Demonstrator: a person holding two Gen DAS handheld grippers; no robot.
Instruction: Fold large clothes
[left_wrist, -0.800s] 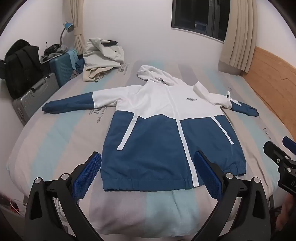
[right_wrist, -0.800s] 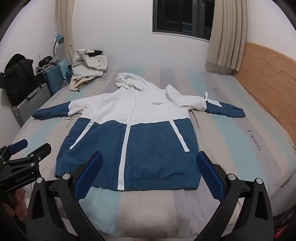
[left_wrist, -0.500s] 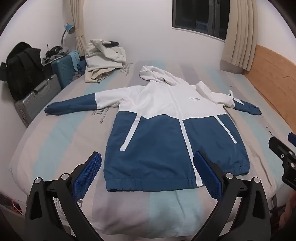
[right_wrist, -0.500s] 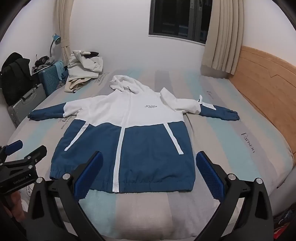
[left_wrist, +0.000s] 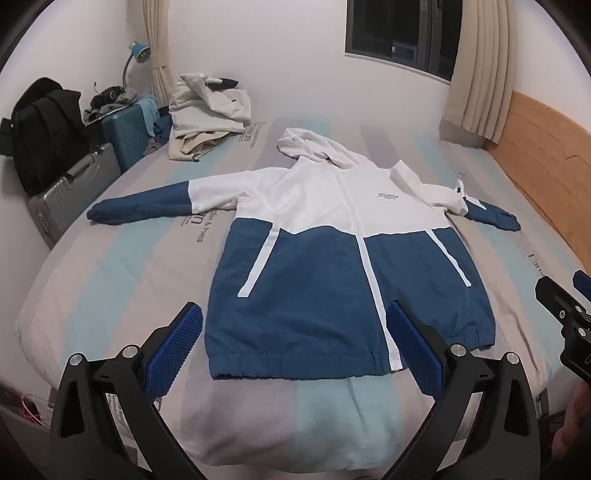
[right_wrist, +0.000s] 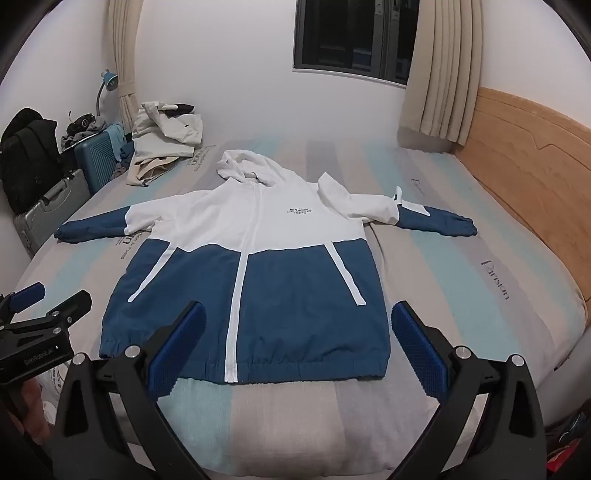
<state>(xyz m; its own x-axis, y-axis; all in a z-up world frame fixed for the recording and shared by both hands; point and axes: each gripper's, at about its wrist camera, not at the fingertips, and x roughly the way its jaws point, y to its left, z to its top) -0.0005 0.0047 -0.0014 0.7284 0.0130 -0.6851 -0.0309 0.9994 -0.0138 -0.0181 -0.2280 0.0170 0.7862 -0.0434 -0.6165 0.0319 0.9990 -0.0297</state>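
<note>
Left wrist view shows our released left tool nearest the hooded jacket hem, its long axis running away from us.

Both grippers showing black plastic frames: left gripper, right gripper, blue knurled pads, silver screws, white "GenRobot.AI" lettering (bare fingers gripping underneath).

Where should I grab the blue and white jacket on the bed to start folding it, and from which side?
Judging by its pose, take the jacket by its sleeve cuffs. It lies flat, front up, sleeves spread wide. The left gripper could come in from the left for the left cuff, the right gripper from the headboard side for the right cuff. Both are open and clear of the fabric.
</note>
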